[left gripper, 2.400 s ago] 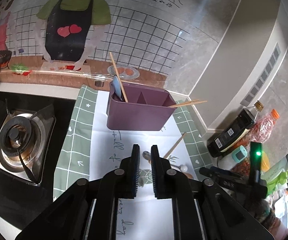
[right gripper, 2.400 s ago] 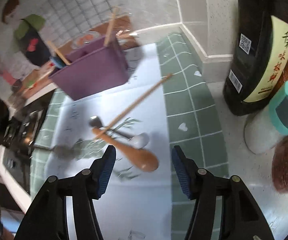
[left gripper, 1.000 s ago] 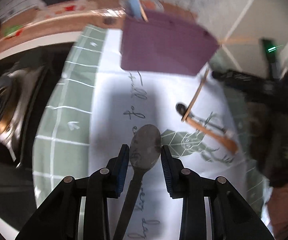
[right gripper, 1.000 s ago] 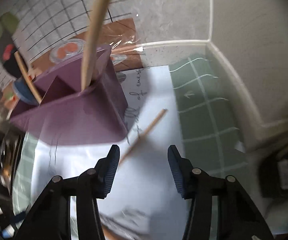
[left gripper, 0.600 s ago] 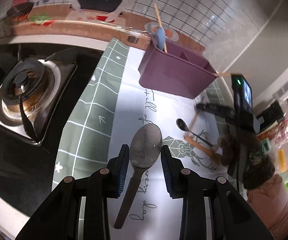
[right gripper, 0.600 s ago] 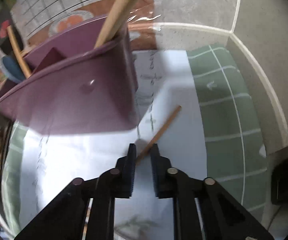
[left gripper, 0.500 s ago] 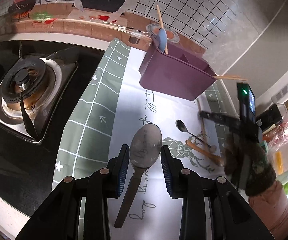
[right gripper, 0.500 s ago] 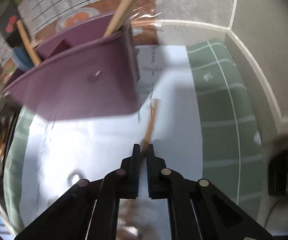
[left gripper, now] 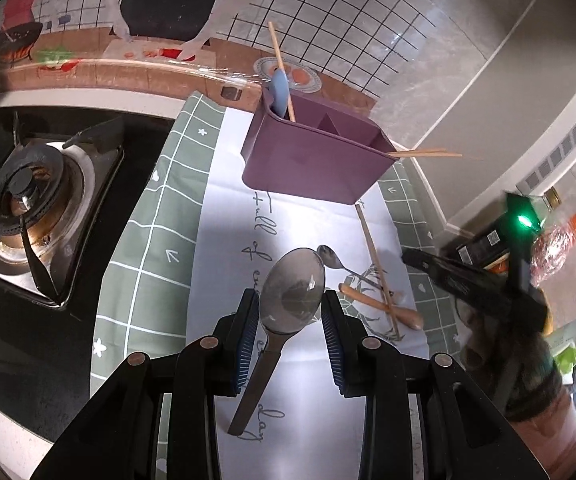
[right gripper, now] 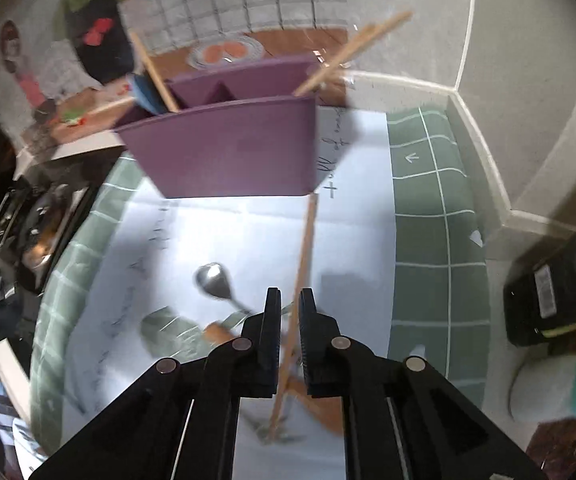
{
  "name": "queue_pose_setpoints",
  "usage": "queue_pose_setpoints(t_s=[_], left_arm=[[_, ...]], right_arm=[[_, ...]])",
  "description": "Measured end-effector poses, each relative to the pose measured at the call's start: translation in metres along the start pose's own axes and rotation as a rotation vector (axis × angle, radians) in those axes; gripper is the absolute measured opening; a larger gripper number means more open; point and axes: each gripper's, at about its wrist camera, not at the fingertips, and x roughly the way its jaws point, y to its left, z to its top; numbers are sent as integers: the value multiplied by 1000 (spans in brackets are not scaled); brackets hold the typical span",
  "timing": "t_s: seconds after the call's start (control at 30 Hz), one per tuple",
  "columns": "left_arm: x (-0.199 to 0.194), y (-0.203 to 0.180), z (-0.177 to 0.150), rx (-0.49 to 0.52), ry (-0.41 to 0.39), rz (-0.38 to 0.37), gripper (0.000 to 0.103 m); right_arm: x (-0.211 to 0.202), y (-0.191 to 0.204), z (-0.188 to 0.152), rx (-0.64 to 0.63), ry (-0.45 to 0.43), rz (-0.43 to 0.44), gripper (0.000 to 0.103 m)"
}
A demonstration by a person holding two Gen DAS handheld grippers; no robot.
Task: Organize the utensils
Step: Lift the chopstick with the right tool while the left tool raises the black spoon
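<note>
My left gripper (left gripper: 289, 312) is shut on a large metal spoon (left gripper: 291, 286) by its bowl and holds it above the white mat. The purple utensil holder (left gripper: 315, 160) stands ahead with a blue spoon (left gripper: 280, 88) and chopsticks in it. A small metal spoon (left gripper: 329, 258), a wooden spoon (left gripper: 383, 308) and a loose chopstick (left gripper: 375, 256) lie on the mat. In the right wrist view my right gripper (right gripper: 289, 316) has its jaws nearly closed, with the loose chopstick (right gripper: 305, 248) running between them; whether they grip it is unclear. The holder (right gripper: 228, 148) stands beyond.
A gas stove (left gripper: 28, 200) is to the left. A dark sauce bottle (right gripper: 559, 280) and a teal-lidded jar (right gripper: 559, 392) stand on the counter to the right. The tiled wall and a corner (right gripper: 459, 88) are behind the holder.
My right gripper has pulled back from the holder and turned, so the chopstick now points straight ahead. The small metal spoon has come into its view. My left gripper still holds the large spoon.
</note>
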Motion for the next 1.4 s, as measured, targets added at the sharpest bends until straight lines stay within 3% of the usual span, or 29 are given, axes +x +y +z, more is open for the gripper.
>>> queue_pose_setpoints(t_s=[0.33, 0.37, 0.43, 0.57, 0.8, 0.93, 1.23, 1.4], left_arm=[[-20, 7, -8, -13, -33, 16, 32], [-21, 8, -9, -17, -36, 17, 32], [-23, 10, -10, -24, -40, 19, 32], [-19, 7, -9, -1, -30, 36, 32], [21, 5, -11, 196, 127, 117, 33], [58, 17, -1, 191, 250, 142, 33], [118, 18, 14, 227, 463, 330, 33], [117, 7, 10, 275, 421, 322, 32]], right_arm=[[75, -3, 42, 27, 136, -88, 12], [75, -2, 43, 26, 121, -88, 14], [74, 2, 41, -1, 128, -86, 6], [60, 9, 27, -37, 122, -39, 5], [-4, 13, -7, -48, 63, 99, 5], [-26, 17, -23, -53, 50, 165, 5], [-45, 22, -38, -44, 39, 232, 5], [-52, 22, -39, -43, 13, 245, 5]])
